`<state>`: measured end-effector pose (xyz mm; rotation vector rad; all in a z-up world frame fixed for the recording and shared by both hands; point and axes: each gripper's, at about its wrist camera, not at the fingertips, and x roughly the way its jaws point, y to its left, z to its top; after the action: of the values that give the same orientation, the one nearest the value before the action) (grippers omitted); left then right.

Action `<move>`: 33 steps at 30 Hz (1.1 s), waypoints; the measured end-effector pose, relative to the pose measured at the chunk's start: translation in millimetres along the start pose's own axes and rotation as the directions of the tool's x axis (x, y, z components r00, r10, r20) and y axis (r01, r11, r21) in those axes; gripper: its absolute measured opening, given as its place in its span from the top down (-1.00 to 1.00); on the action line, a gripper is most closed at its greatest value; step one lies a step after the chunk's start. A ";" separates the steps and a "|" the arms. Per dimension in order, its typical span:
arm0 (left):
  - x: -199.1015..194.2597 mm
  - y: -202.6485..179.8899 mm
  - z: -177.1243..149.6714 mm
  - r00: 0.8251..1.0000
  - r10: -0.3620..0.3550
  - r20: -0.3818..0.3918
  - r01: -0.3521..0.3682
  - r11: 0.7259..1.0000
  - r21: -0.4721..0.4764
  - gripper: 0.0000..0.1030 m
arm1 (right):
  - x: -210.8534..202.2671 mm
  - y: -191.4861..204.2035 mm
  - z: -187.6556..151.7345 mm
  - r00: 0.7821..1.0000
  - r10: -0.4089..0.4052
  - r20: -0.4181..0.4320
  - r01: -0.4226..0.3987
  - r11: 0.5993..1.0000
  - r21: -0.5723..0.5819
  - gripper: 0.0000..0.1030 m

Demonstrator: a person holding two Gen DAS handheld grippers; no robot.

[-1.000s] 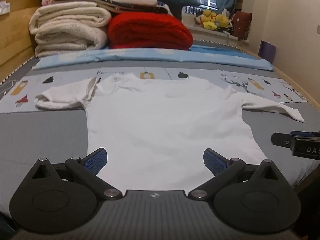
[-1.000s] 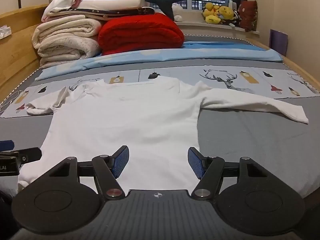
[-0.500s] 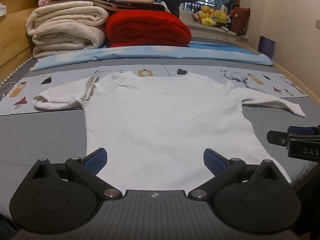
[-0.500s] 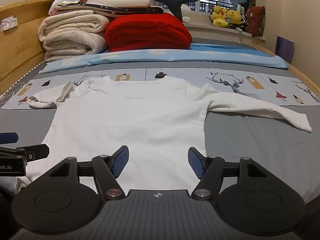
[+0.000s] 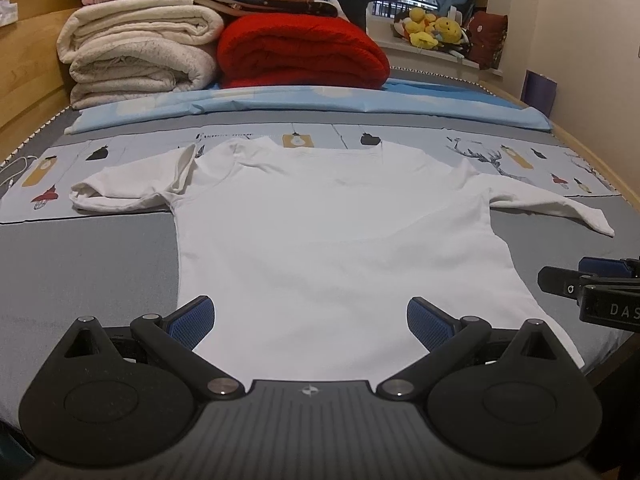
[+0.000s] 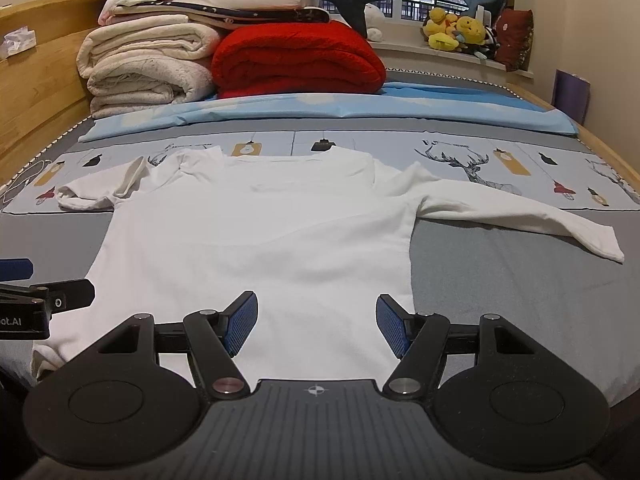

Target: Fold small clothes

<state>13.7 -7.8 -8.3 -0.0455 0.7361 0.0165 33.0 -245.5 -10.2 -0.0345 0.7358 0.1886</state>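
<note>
A small white long-sleeved shirt point(image 5: 332, 232) lies flat on the grey bed cover, collar away from me, hem nearest me; it also shows in the right wrist view point(image 6: 260, 248). Its left sleeve point(image 5: 124, 192) is bunched and folded back. Its right sleeve point(image 6: 520, 216) lies stretched out to the right. My left gripper point(image 5: 310, 318) is open and empty above the hem's middle. My right gripper point(image 6: 316, 322) is open and empty above the hem's right part. Each gripper shows at the edge of the other's view.
The grey bed point(image 6: 520, 300) has a wooden frame point(image 6: 36, 92) on the left. Folded cream blankets point(image 5: 140, 52) and a red blanket point(image 5: 300, 56) are stacked at the far end, behind a blue sheet point(image 5: 320, 102). Plush toys point(image 6: 456, 34) sit on the windowsill.
Both grippers have shifted slightly, so the shirt sits a little differently in view. Both stay open and empty. The shirt has not moved.
</note>
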 end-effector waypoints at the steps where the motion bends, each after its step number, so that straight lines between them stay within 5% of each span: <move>1: 0.3 0.5 0.1 1.000 0.001 -0.002 -0.001 1.000 -0.001 -0.99 | -0.1 0.1 0.1 1.000 -0.001 0.000 0.001 1.000 0.001 -0.30; 33: 0.7 1.8 -0.3 1.000 -0.003 -0.016 0.003 1.000 -0.013 -0.99 | 1.5 2.6 -1.3 1.000 0.012 -0.011 -0.012 1.000 -0.002 -0.29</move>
<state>14.0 -6.0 -9.1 -0.0588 0.7517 0.0182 32.8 -242.8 -12.1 -0.0331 0.7470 0.2009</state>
